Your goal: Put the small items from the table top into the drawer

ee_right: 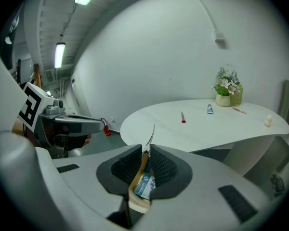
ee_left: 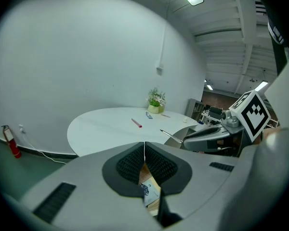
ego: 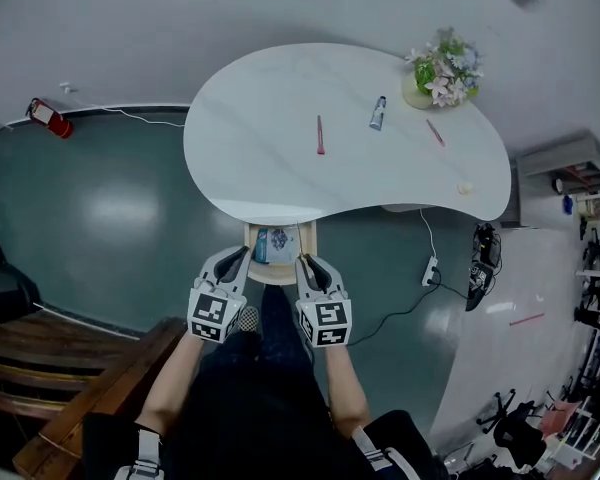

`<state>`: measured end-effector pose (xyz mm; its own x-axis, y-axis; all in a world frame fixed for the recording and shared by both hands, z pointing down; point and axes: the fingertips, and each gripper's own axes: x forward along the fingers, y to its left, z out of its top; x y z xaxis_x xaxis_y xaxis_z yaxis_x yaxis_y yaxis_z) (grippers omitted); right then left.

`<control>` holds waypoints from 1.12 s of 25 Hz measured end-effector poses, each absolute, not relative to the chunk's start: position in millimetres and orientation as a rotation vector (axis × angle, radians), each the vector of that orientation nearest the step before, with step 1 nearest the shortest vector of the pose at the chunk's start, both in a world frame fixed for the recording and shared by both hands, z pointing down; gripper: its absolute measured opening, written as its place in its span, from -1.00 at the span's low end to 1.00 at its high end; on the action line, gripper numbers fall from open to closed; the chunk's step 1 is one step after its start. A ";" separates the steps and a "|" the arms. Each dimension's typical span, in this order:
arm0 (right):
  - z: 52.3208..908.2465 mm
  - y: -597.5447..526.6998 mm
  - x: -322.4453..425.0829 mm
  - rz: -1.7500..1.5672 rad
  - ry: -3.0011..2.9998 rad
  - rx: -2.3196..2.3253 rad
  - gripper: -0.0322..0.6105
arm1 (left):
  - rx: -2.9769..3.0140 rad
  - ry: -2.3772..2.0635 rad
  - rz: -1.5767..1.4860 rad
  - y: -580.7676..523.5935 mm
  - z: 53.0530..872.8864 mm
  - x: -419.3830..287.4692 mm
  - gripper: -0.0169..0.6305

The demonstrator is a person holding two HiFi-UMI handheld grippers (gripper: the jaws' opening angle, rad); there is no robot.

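While in R gripper (ee_right: 146, 151), tool (ee_right: 150, 136) tableward

text: none legible | packet (ego: 274, 245) in drawer (ego: 280, 273): print seemingly present, too small to read

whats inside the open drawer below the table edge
A blue and white packet lies in the wooden drawer. Whatever sits farther back is covered by the white table top and cannot be seen.
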<state>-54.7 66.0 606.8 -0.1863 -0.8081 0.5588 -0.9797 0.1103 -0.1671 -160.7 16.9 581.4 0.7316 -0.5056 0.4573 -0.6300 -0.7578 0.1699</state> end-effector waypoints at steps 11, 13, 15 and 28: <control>670.2 86.6 -65.5 0.821 -2.035 1.687 -0.68 | 2.568 -0.868 0.608 33.5 633.7 -168.4 -0.89; 678.9 89.8 -66.6 0.839 -2.028 1.687 -0.68 | 2.565 -0.865 0.615 36.5 639.2 -169.5 -0.89; 686.0 92.4 -68.5 0.851 -2.023 1.681 -0.68 | 2.562 -0.869 0.616 38.7 641.3 -171.5 -0.89; 748.1 76.4 -72.2 0.913 -1.955 1.570 -0.68 | 2.549 -0.860 0.614 41.2 646.9 -168.2 -0.89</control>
<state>-72.2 76.4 748.1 -0.2361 -0.6585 0.7145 -0.9706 0.1246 -0.2059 -168.2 41.2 646.9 0.7175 -0.4719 0.5125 -0.6377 -0.7409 0.2107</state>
